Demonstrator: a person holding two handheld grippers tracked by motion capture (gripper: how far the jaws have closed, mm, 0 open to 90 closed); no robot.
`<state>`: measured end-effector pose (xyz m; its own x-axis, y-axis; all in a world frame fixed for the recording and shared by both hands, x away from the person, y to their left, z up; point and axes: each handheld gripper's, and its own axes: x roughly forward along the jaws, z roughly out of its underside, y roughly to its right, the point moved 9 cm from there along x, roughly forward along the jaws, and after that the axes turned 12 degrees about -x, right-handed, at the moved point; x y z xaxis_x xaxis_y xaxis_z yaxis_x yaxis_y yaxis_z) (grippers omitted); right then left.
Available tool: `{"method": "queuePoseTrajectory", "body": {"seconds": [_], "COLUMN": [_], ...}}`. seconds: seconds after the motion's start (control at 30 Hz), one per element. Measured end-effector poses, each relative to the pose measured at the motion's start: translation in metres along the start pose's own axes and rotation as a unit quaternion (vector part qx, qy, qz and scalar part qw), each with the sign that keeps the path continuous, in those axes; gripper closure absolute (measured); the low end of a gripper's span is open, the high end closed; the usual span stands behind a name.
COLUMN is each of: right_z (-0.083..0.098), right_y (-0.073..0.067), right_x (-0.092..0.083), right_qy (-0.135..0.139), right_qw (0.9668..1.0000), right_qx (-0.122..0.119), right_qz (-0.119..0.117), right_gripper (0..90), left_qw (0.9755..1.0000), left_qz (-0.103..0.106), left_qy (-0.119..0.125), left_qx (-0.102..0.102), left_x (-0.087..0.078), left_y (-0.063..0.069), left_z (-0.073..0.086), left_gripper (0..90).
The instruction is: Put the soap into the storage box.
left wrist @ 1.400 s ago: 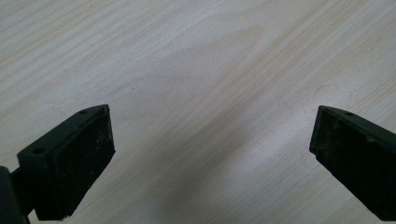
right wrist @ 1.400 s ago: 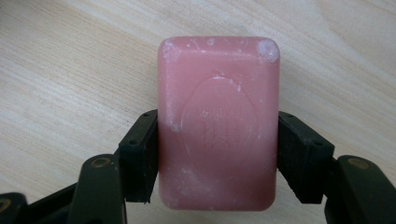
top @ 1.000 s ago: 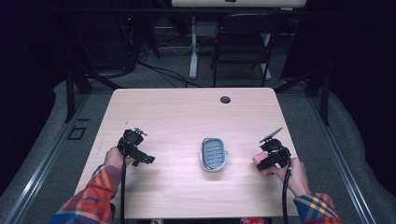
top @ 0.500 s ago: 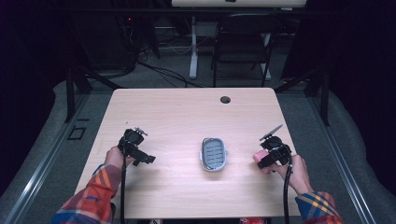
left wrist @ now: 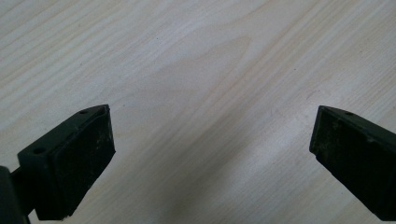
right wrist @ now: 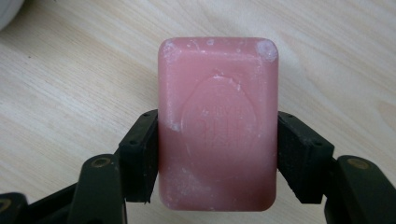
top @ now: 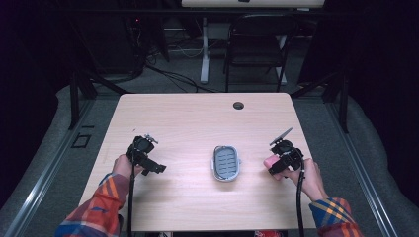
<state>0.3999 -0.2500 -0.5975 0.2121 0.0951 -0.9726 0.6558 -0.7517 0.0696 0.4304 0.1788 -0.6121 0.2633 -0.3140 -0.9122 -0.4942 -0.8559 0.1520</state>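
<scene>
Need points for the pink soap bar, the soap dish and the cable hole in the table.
pink soap bar [right wrist: 218, 123]: right gripper view, embossed oval on its top face.
soap dish [top: 226, 163]: high view, slotted floor of the dish.
cable hole [top: 238, 105]: high view, centre of the dark grommet.

High view overlooks table [top: 197, 118]; gripper views hover close above it

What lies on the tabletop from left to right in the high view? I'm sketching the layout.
left gripper → soap dish → pink soap bar held in the right gripper.
</scene>
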Motion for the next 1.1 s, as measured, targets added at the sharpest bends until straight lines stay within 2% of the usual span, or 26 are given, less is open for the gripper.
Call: {"method": "queuePoseTrajectory", "body": {"seconds": [0.1,0.13,0.17,0.27,0.3,0.33,0.37,0.4,0.47,0.57,0.63,0.67,0.73,0.8,0.93,1.1], "right_z": [-0.005,-0.005,-0.01,-0.014,-0.018,-0.019,-0.023,-0.023,-0.028,-0.031,-0.035,-0.038,-0.039,-0.043,-0.047,-0.057], "right_y": [-0.001,-0.001,-0.001,-0.001,-0.002,-0.001,-0.003,-0.001,-0.002,-0.001,0.0,-0.002,-0.003,-0.005,-0.004,-0.008], "right_x": [-0.001,-0.003,-0.006,-0.009,-0.01,-0.012,-0.012,-0.015,-0.017,-0.018,-0.019,-0.018,-0.02,-0.021,-0.024,-0.022], "right_qy": [0.013,0.004,0.012,0.013,0.026,0.016,0.034,0.021,0.03,0.027,0.026,0.039,0.028,0.035,0.029,0.042], "right_qw": [0.9999,1.0,0.9999,0.9999,0.9997,0.9998,0.9994,0.9997,0.9995,0.9995,0.9994,0.9992,0.9993,0.999,0.999,0.9987], "right_qx": [0.003,-0.005,-0.005,-0.01,0.0,-0.012,-0.001,-0.015,-0.012,-0.019,-0.023,-0.014,-0.026,-0.026,-0.034,-0.029], "right_qz": [0.001,0.0,0.003,0.003,0.004,0.004,0.003,0.004,0.004,-0.002,0.004,0.002,0.002,0.001,0.0,-0.004], "right_gripper": [37.2,37.3,37.2,37.3,37.3,37.3,37.3,37.3,37.3,37.3,37.3,37.3,37.3,37.3,37.3,37.3], "left_qw": [1.0,1.0,1.0,1.0,1.0,1.0,1.0,1.0,1.0,0.9999,0.9999,0.9999,0.9999,0.9998,0.9998,0.9998], "left_qz": [0.001,0.002,0.001,0.002,0.002,0.001,0.003,0.003,0.0,0.002,0.001,0.001,0.0,0.001,0.004,0.005], "left_qy": [0.0,-0.001,-0.001,0.001,0.002,0.002,0.0,-0.001,-0.004,-0.006,-0.006,-0.006,-0.003,-0.005,-0.005,-0.004], "left_qx": [0.002,0.003,0.004,0.002,0.003,0.004,0.005,0.004,0.008,0.01,0.012,0.012,0.015,0.018,0.017,0.016], "left_x": [0.0,0.0,0.0,0.0,0.0,0.0,0.0,0.001,0.004,0.004,0.005,0.004,0.004,0.005,0.006,0.005], "left_y": [0.002,0.002,0.002,0.002,0.002,0.002,0.002,0.002,0.002,0.003,0.004,0.005,0.007,0.008,0.009,0.008], "left_z": [0.0,-0.001,-0.001,-0.002,-0.002,-0.002,-0.003,-0.003,-0.005,-0.005,-0.006,-0.007,-0.009,-0.009,-0.01,-0.01], "left_gripper": [0.0,0.0,0.0,0.0,0.0,0.0,0.0,0.0,0.0,0.0,0.0,0.0,0.0,0.0,0.0,0.0]}}
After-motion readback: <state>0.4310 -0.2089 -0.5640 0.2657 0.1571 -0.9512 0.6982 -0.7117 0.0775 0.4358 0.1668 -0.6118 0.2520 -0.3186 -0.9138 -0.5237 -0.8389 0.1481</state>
